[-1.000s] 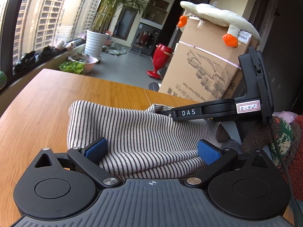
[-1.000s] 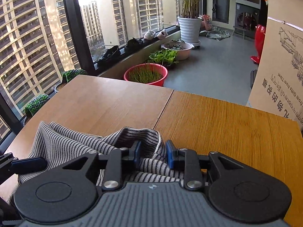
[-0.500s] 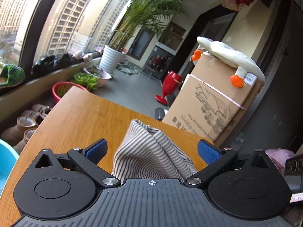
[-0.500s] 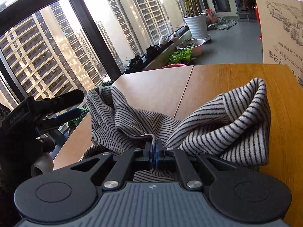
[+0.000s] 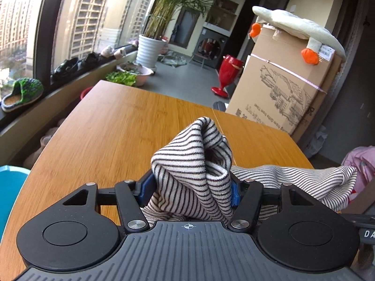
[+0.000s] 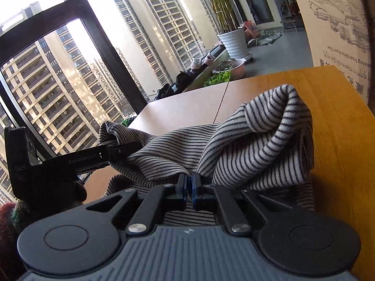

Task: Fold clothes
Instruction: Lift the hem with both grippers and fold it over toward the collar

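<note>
Sunlit wood bench (image 5: 121, 126) carries the striped top (image 5: 187, 175), bunched between both tools. Left tool (image 5: 187, 187) is closing, a thick fold between its pads. Right tool (image 6: 189, 185) is pinched tight on a thin edge. Soft, light, floppy knit, so grip hems and corners, not the bulk.

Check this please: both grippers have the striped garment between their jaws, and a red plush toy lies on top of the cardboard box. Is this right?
Not quite. The plush toy on the cardboard box is cream white with orange feet, not red; the left wrist view shows it. The rest holds: the left gripper, closing, and the right gripper both have the striped garment between their jaws.
</note>
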